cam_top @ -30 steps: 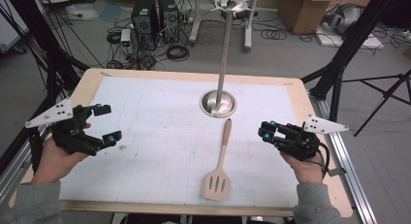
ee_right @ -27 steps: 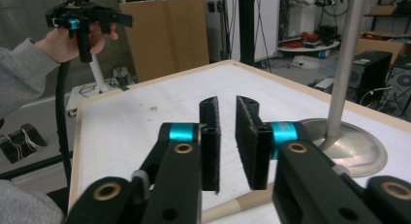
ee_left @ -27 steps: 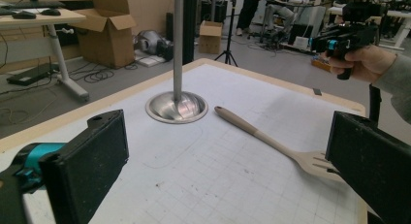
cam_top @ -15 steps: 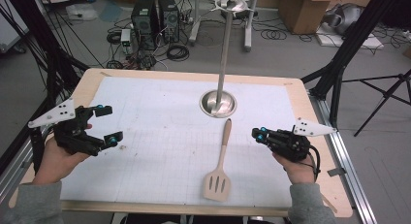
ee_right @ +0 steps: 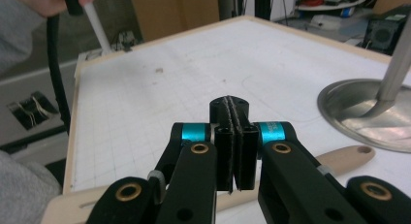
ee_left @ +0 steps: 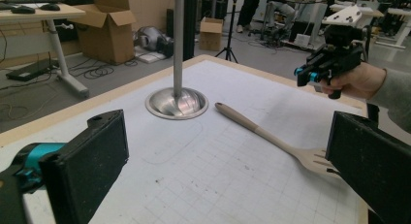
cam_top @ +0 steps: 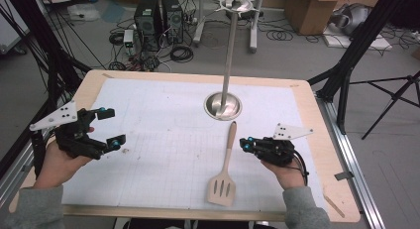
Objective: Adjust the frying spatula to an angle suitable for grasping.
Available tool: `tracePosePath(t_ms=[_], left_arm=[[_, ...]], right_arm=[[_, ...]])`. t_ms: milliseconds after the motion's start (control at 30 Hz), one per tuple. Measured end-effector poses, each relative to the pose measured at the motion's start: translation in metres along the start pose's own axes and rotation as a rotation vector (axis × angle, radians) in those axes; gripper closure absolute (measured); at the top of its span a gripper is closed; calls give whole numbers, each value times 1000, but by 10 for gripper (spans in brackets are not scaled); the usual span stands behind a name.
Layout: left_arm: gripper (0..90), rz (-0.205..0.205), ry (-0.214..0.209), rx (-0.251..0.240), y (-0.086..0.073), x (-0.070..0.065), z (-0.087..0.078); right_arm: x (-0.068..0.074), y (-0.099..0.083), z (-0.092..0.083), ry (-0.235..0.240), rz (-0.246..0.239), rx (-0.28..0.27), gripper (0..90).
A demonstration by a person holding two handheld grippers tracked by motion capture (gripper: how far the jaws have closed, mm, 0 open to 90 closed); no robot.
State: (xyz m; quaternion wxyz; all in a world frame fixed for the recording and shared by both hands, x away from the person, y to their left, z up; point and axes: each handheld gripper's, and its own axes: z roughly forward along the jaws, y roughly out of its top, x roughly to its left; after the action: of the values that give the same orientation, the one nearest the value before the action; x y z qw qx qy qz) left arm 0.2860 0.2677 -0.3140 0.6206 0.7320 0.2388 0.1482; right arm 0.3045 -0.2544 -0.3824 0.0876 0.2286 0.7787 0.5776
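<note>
the wooden spatula (cam_top: 225, 162) lay flat on the white gridded mat (cam_top: 163, 115), a bit right of the middle, blade toward the near edge of the desk (cam_top: 317, 115) and handle tip pointing at the steel base dish (cam_top: 223, 105) of the upright pole (cam_top: 229, 50). nothing was holding it, it just rested there.

the right gripper (cam_top: 246, 143) sat just beside the handle on its right, low over the mat, jaws pinched fully together on nothing. in the right gripper view you could see the two pads (ee_right: 228, 136) pressed face to face with the spatula handle (ee_right: 346, 158) running across behind and under them, so it was lined up with the handle but not around it. my guess is it would have to spread its jaws again before it could take the handle.

the left gripper (cam_top: 110, 126) hung over the left side of the desk, well apart from the spatula, jaws spread wide and empty. its own view looked straight across at the pole base (ee_left: 177, 102) and the spatula (ee_left: 271, 136), so it read as parked and waiting, maybe ready to help once the thing got lifted.

the pole's hooks up top looked like where a utensil would go, but that's just my read.
</note>
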Motion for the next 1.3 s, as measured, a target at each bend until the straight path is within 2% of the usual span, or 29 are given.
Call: tracePosePath(t_ms=[133,167,200,367,833,933,1100,1167,1300], left_arm=[[22,0,1,4,0,0,0],[21,-1,1,4,0,0,0],[21,0,-1,4,0,0,1],[22,-2,-1,4,-1,0,1],[22,-6,1,6,-2,1,-1],[22,-9,2,7,-3,1,-1],[22,-11,2,9,-3,2,0],[22,-12,2,10,-4,1,0],[22,-12,2,11,-4,1,0]], right_arm=[[1,-3,9,8,2,41,893],[2,-6,16,16,5,70,893],[2,-6,16,16,5,70,893],[5,-13,37,20,-24,150,893],[6,-29,63,40,-1,213,893],[6,-33,69,32,-8,243,893],[7,-35,72,27,2,249,893],[7,-37,76,7,-2,271,893],[9,-39,79,-5,3,284,893]])
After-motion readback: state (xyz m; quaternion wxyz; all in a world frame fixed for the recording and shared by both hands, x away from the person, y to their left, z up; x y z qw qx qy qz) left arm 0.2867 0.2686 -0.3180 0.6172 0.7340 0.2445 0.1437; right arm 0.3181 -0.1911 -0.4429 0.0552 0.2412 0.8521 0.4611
